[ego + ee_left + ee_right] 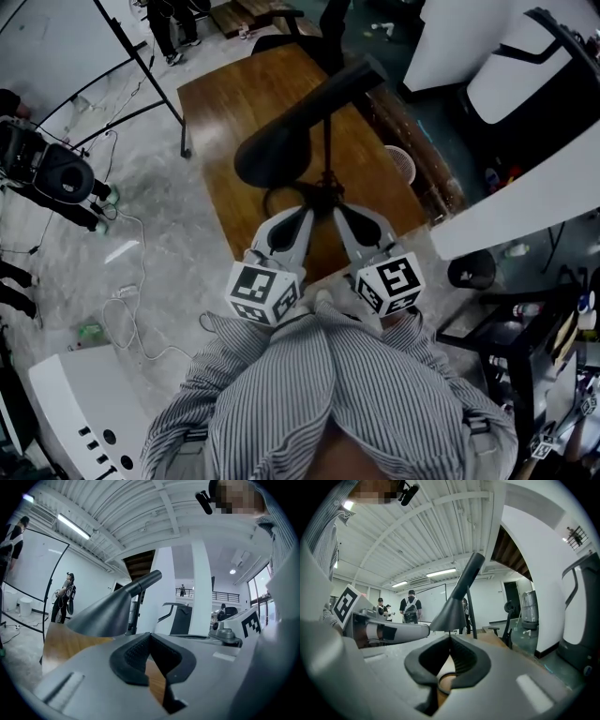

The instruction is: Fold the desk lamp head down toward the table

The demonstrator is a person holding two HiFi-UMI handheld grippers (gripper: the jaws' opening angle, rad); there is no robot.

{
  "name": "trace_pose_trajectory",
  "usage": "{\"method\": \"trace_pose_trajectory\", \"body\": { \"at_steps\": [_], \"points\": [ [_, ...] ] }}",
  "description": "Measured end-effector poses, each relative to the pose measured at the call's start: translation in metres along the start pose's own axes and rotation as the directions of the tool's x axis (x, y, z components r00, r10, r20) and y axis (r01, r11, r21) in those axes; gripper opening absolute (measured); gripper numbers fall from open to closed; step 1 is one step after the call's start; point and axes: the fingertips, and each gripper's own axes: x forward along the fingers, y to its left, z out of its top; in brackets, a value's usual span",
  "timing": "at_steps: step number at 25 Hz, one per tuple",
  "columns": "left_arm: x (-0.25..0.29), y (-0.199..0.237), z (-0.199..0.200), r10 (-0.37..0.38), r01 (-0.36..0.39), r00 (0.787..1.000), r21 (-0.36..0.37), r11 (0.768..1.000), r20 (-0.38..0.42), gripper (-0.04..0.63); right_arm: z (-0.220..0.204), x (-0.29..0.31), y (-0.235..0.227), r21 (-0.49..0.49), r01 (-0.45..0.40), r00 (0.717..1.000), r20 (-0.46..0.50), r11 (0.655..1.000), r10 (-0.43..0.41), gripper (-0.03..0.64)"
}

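The black desk lamp [327, 159] stands on the wooden bench [234, 103], its cone-shaped lamp head [286, 136] raised on the slanted arm, well clear of the wood. The left gripper [303, 216] and the right gripper [341, 216] sit side by side just in front of the lamp's foot, pointing level. Both pairs of jaws are closed tip to tip, with nothing held.
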Motion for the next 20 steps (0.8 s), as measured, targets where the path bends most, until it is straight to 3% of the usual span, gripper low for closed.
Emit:
{"method": "trace_pose_trajectory", "body": {
  "at_steps": [20],
  "points": [
    [-0.003,0.004,-0.011,-0.015,0.013,1.0,-0.07,0.997,-0.028,0.0,-0.004,-0.001,0.003,-0.03,0.011,0.999,-0.04,0.999,-0.012,0.002]
  ]
}}
